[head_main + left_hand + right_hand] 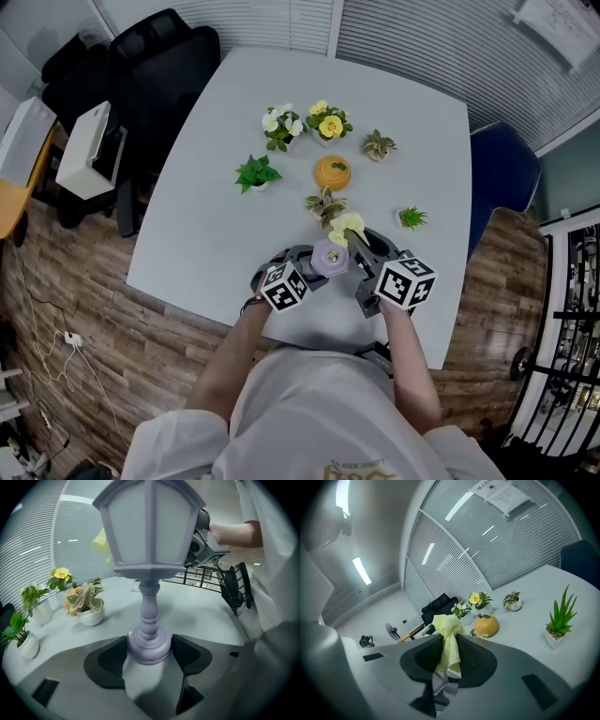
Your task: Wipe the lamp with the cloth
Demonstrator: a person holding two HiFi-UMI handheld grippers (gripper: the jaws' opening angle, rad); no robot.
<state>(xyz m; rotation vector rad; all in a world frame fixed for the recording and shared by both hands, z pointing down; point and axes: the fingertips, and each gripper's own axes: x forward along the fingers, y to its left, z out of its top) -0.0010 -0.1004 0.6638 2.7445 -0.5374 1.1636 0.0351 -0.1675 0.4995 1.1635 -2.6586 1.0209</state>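
left gripper (150, 654), lower centre, has its jaws pressed on the round base of the purple lamp (149, 541), which stands on the table (206, 616). right gripper (448, 660) pinches the yellow cloth (449, 637), bunched at frame centre.

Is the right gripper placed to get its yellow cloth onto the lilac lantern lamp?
Probably yes: the right gripper holds the yellow cloth beside the lilac lantern lamp, whose base the left gripper clamps; nothing stands between.
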